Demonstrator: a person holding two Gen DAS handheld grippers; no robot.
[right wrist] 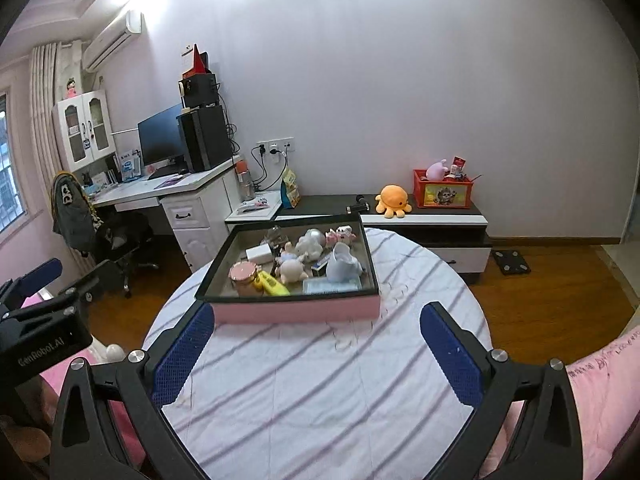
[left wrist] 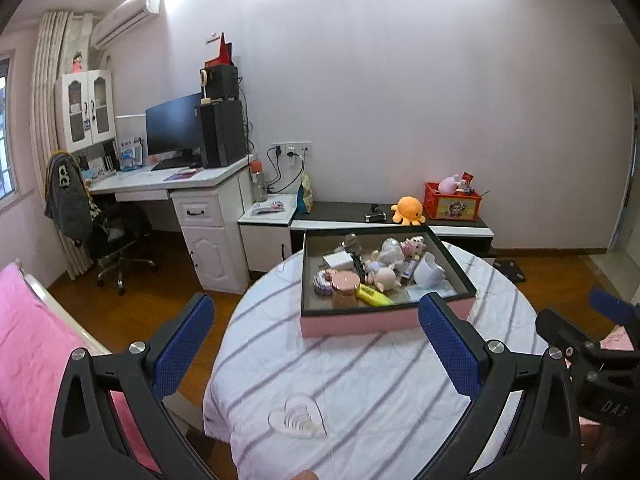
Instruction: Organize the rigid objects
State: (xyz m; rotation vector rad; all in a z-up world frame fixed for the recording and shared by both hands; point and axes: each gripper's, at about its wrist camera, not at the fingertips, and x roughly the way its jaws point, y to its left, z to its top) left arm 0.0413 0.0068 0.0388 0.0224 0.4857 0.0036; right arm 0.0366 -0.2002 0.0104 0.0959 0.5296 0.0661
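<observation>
A shallow pink box with a black rim (left wrist: 376,322) (right wrist: 296,312) sits at the far side of a round table (left wrist: 360,380) (right wrist: 320,380) covered in a white striped cloth. In the box lie several small items: a pink round case (left wrist: 346,282) (right wrist: 242,272), a yellow marker (left wrist: 374,296) (right wrist: 274,284), a white cup (left wrist: 428,274) (right wrist: 340,266), a white charger block (left wrist: 338,260) (right wrist: 259,254) and small figurines (left wrist: 386,276) (right wrist: 292,268). My left gripper (left wrist: 316,312) hangs open, short of the box's near wall, nothing between its blue pads. My right gripper (right wrist: 318,316) is open too, empty, just before the box.
Beyond the table stand a low black-topped cabinet (left wrist: 392,224) with an orange plush octopus (left wrist: 408,210) and a red toy crate (left wrist: 452,202), and a white desk (left wrist: 168,184) with a monitor and office chair (left wrist: 116,236). Pink bedding (left wrist: 36,360) lies at left.
</observation>
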